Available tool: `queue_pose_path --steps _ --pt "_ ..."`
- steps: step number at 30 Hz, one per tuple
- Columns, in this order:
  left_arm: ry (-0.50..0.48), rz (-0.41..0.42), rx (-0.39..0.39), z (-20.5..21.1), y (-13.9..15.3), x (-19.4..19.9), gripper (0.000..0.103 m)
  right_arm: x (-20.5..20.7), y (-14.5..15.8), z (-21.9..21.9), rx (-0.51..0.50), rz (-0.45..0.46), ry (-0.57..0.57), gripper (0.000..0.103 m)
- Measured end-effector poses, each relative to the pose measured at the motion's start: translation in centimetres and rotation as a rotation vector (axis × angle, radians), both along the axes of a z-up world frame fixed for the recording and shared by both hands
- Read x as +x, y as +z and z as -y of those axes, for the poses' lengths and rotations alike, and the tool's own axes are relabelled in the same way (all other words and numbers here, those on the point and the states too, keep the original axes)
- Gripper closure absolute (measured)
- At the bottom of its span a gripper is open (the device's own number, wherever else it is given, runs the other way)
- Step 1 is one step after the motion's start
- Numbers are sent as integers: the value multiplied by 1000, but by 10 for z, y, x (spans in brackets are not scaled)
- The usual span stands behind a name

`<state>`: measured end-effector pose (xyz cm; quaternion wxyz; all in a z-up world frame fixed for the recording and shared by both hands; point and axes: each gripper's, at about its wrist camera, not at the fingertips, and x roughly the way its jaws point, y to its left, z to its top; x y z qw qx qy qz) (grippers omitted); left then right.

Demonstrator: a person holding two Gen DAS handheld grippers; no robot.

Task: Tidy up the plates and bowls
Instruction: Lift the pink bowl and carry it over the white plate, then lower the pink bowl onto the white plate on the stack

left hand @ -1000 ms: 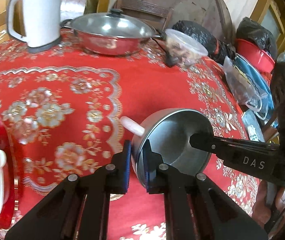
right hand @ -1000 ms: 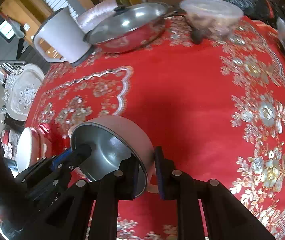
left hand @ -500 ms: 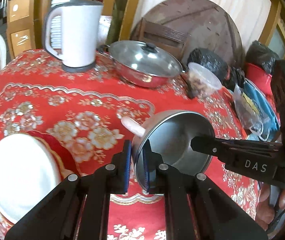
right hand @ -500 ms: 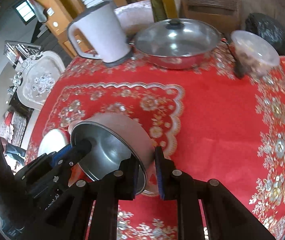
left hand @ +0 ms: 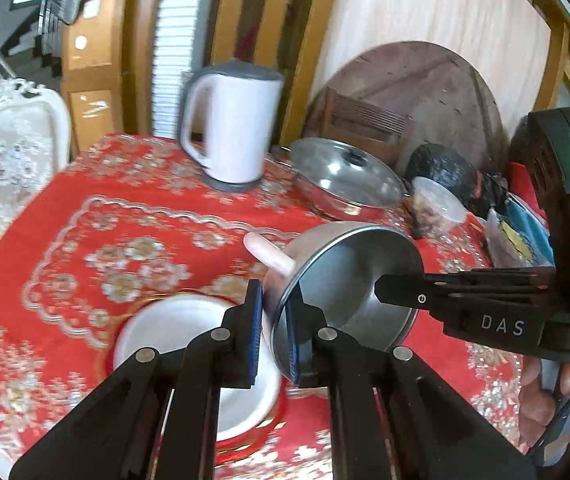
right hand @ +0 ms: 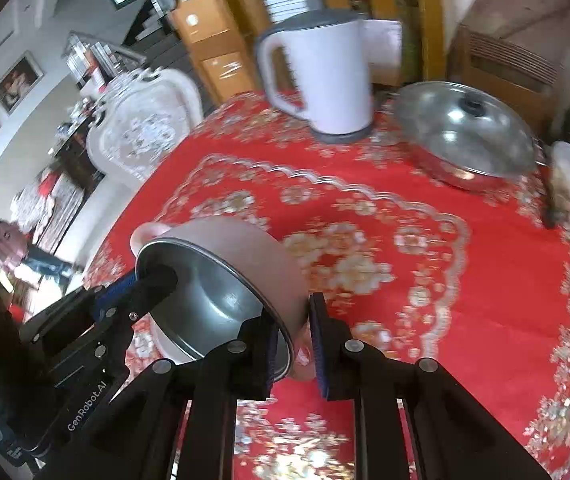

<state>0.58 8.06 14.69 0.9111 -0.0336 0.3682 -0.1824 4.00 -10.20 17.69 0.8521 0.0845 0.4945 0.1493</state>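
On my left I saw a white round plate with a red and gold rim (left hand: 173, 332) lying on the red floral tablecloth (left hand: 85, 216). Above it my left gripper (left hand: 275, 332) pinched one side of the wall of a pink, steel-lined bowl with stubby handles (left hand: 349, 280), held tilted off the cloth. My right gripper (right hand: 293, 340) clamped the opposite side of the bowl's rim. Further back stood a white electric kettle (left hand: 233, 128) and, to its right, a lidded steel pan (left hand: 345, 184)
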Motion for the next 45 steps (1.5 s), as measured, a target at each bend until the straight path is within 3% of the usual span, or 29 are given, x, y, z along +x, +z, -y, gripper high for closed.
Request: queue_pose_path --steps 4,10,21,33,36,45 --pt "49 0 20 -27 -2 -2 94 5 -6 -31 -7 -17 58 87" --pt "78 -94 10 -55 -22 -1 94 14 -25 -57 0 -78 118 87" --pt "97 -189 20 -62 -50 8 93 35 -66 -68 20 -184 133 84" --pt "113 -200 31 -65 -58 13 93 38 -71 -76 5 -167 138 83" --pt "128 -212 31 -71 -63 16 92 36 -69 -78 3 -153 141 77" --pt "137 -215 21 -72 -64 18 92 31 -57 -72 29 -103 144 72"
